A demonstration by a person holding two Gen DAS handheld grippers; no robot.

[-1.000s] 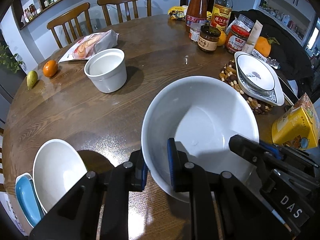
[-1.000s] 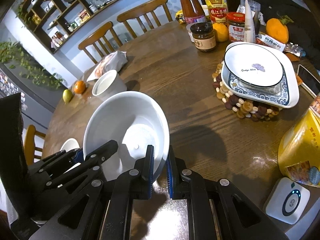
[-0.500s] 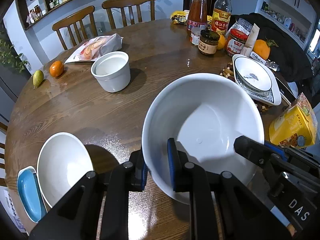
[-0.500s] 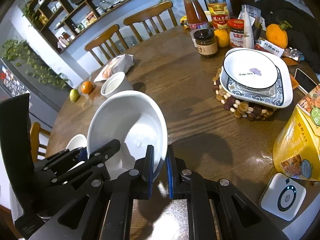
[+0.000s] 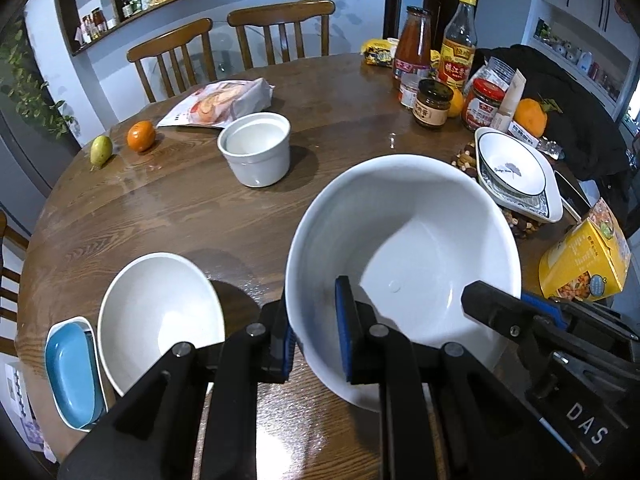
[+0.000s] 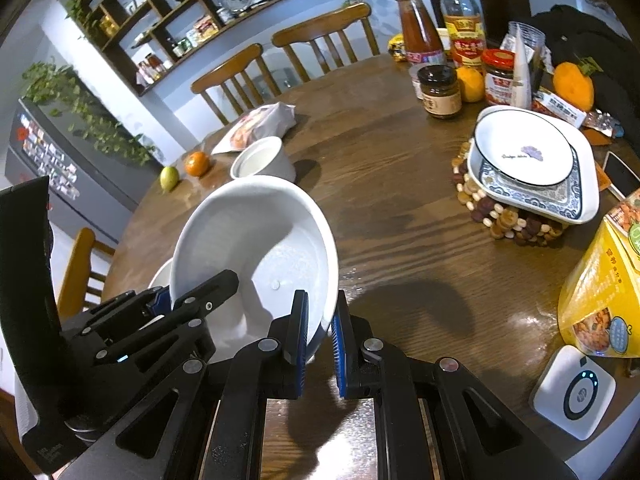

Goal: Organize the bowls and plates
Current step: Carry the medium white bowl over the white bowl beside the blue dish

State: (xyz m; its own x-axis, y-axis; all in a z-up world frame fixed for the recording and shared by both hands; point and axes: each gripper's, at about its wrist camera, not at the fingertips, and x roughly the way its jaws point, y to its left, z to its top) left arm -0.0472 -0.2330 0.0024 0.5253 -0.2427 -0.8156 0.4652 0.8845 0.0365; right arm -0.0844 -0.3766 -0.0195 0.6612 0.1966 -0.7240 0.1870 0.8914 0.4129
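Round wood table (image 5: 168, 208): L gripper (image 5: 316, 330) & R gripper (image 6: 320, 334) both pinching big white bowl (image 5: 404, 240) rim, bowl lifted

Counter (image 5: 168, 216): round, dark wood.
Left edge: white bowl (image 5: 160, 320) beside blue dish (image 5: 70, 368).
Middle: white ramekin (image 5: 256, 148), snack bag (image 5: 224, 102).
Far left: orange (image 5: 141, 135), pear (image 5: 100, 151).
Right: beaded trivet (image 6: 504, 216), yellow box (image 5: 584, 260).
Far right: jars (image 5: 432, 102), bottles (image 5: 416, 46).
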